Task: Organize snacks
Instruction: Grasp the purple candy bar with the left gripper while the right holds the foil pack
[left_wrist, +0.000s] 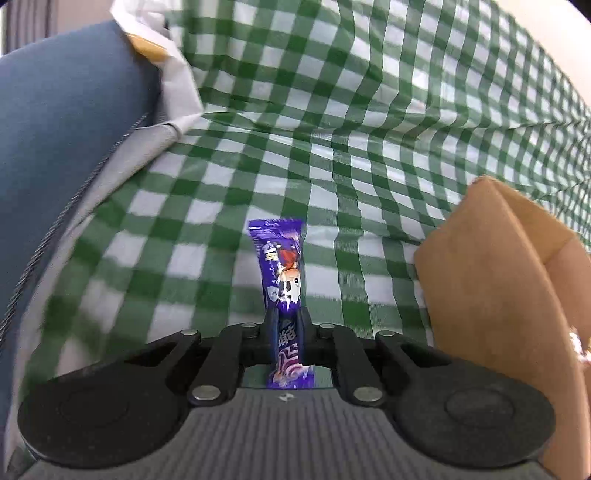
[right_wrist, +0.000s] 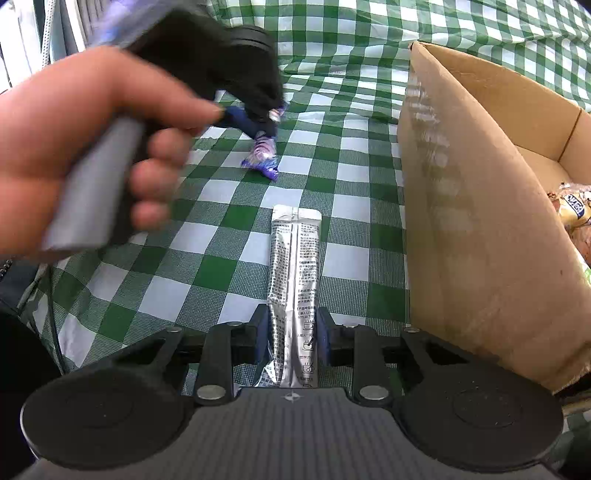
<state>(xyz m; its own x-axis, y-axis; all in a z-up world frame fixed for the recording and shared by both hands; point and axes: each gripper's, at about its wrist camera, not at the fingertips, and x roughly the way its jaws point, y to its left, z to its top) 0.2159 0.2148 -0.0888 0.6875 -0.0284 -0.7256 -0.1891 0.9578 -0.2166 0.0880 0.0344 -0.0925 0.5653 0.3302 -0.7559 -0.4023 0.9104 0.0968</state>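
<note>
A green-and-white checked cloth (right_wrist: 229, 258) covers the table. The right gripper (right_wrist: 291, 332) is clamped on a silver sachet (right_wrist: 295, 266); the left gripper (left_wrist: 289, 325) pinches a purple snack packet (left_wrist: 280, 266). A cardboard box (right_wrist: 480, 221) stands just right, snacks inside.

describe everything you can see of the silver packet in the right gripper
The silver packet is a long, narrow foil sachet, shiny and slightly creased, with a flat sealed far end and a seam down its length. Small black print and little cup icons cover the side facing up. The right gripper is shut on its near part, so it points forward over the green checked cloth, left of the cardboard box.
</note>
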